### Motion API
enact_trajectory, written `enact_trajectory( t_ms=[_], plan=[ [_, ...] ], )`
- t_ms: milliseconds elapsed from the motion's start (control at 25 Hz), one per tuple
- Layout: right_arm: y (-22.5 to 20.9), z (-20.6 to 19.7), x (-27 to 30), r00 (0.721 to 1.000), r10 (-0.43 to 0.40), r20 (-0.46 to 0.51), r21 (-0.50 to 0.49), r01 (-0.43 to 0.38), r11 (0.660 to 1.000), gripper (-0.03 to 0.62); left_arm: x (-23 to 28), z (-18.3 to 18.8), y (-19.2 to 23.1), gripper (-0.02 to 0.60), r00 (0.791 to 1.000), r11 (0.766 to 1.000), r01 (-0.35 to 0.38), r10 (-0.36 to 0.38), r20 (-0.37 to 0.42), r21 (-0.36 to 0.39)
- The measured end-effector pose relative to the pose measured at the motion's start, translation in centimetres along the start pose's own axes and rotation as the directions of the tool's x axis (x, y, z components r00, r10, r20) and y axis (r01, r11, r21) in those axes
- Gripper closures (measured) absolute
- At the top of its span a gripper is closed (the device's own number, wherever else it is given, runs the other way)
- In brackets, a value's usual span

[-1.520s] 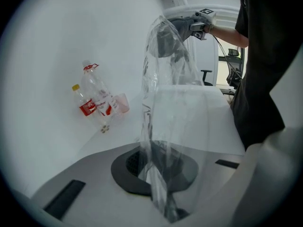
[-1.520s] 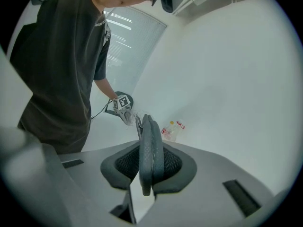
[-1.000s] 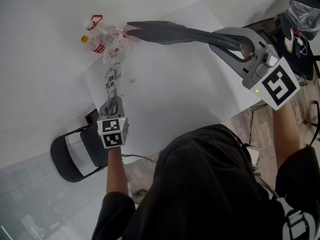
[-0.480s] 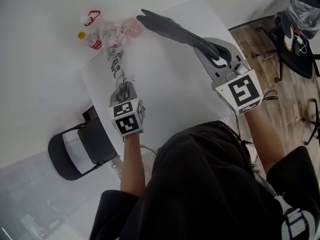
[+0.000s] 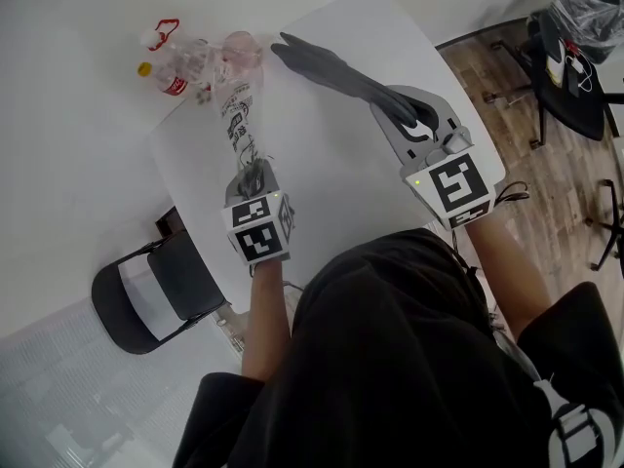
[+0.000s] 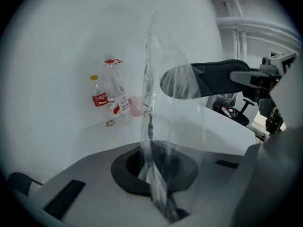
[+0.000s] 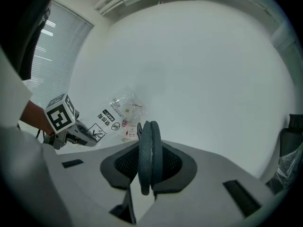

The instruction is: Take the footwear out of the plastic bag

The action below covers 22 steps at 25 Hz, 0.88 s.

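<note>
The footwear, a flat dark grey pair pressed together, is clamped at its near end in the right gripper. Its long axis runs to the far left above the table, and its far tip seems just clear of the plastic bag. The bag stretches from the left gripper, pinched tight on its near end, toward the bottles. The pair lies right of the bag, so setting it down likely falls to the right hand.

Head view steeply down, gripper views close, sharing plastic bag
</note>
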State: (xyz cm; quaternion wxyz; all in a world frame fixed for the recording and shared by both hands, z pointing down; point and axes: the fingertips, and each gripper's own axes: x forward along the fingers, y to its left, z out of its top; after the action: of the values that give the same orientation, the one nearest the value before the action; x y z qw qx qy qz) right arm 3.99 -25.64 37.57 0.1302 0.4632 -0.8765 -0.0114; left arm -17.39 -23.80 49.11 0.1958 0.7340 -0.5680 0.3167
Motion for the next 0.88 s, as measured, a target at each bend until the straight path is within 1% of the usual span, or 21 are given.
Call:
enact_trajectory(
  t_ms=[120,240,520,880],
  plan=[
    [-0.3,0.0,-0.2,1.000,-0.010,-0.003,-0.005,0.010,1.000,0.517,0.0,0.4,-0.2,0.558,1.000,1.000,0.020,-0.020,0.012,0.003],
    [-0.9,0.0,-0.7,1.000,-0.027,-0.007,-0.008,0.027,1.000,0.517,0.0,0.7,-0.4,0.558,0.999,1.000,0.024,-0.024,0.022,0.010],
    [-1.6,0.5,-0.8,0.999,-0.053,-0.004,-0.021,0.053,0.998,0.517,-0.2,0.6,-0.5,0.558,0.999,0.999,0.033,-0.033,0.018,0.021],
    [-1.4,0.8,-0.7,0.999,-0.033,0.005,-0.021,0.034,0.999,0.517,-0.6,0.7,-0.3,0.558,0.999,0.999,0.026,-0.026,0.024,0.019]
  ],
)
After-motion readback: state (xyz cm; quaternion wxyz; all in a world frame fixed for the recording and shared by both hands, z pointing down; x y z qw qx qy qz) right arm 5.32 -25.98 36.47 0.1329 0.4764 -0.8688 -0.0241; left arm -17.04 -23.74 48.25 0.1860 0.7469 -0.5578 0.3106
